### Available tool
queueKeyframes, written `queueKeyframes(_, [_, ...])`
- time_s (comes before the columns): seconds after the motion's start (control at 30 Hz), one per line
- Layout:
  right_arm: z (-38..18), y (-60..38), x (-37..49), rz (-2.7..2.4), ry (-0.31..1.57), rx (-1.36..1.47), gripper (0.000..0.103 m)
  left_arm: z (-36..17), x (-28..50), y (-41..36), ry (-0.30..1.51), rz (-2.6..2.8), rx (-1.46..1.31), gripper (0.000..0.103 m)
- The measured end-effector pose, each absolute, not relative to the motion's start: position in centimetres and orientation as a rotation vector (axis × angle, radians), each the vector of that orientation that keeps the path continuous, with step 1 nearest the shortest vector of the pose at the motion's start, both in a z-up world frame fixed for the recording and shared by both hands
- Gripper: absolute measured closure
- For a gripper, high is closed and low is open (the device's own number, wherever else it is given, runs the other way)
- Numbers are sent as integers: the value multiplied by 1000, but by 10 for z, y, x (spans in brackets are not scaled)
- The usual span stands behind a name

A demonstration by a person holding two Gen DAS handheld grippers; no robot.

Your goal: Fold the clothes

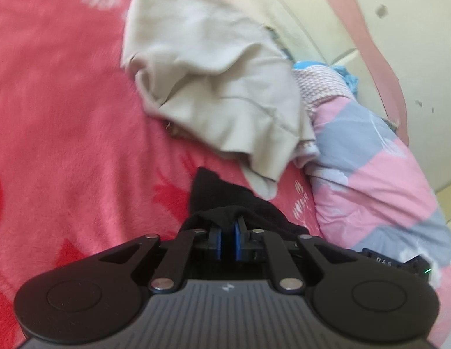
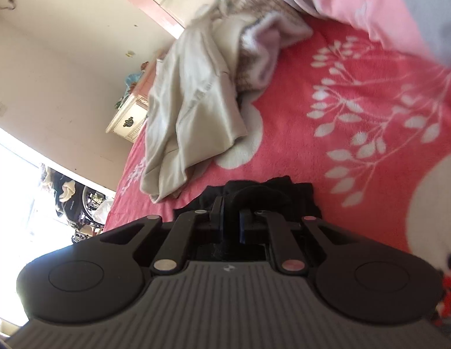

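Pinching a black garment between them, both grippers hang low over the bed. The left gripper has its fingers pressed nearly together on a bunched fold of the dark cloth, which drapes forward off the tips and onto the pink blanket. The right gripper also has black cloth humped up between its fingers, though the gap there looks a touch wider and the grip may be slack.

What matters for the coming move is where the garment lies from the tips: straight ahead and just below, spilling away from each pair of fingers onto the blanket, with the rest of it hidden under the gripper bodies. Its long axis seems to run from one hand across to the other, so that each holds an end or a corner, though neither view shows the whole piece. Neither hand is plainly nearer; both are already on it.

Beyond the black piece, well apart from the fingers, a crumpled beige garment lies on the bed, with a pink and grey quilt beside it. My guess is that the black garment is about to be laid flat, away from that heap.
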State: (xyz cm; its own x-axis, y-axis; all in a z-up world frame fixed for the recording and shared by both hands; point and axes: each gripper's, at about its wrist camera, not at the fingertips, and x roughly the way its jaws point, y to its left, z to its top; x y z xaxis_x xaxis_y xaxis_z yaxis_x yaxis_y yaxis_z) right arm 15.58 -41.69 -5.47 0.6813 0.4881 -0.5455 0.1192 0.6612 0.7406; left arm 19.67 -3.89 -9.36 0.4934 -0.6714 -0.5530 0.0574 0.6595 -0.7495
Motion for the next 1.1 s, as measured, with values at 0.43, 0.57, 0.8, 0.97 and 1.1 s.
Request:
queueKeyframes(0.43, [-77, -449, 156, 262, 665, 1170, 56, -116, 210, 3, 885, -440, -1011, 78])
queueKeyframes(0.57, [-61, -450, 143, 208, 591, 1109, 56, -100, 201, 4, 857, -456, -913, 78])
queueKeyframes(0.8, [-34, -388, 151, 362, 771, 645, 57, -90, 182, -43, 960, -609, -608, 72])
queueKeyframes(0.97, [-29, -389, 155, 51, 754, 377, 67, -92, 174, -36, 981, -525, -656, 69])
queueKeyframes(1.1, [2, -406, 114, 58, 708, 370, 62, -74, 162, -25, 1034, -512, -576, 65])
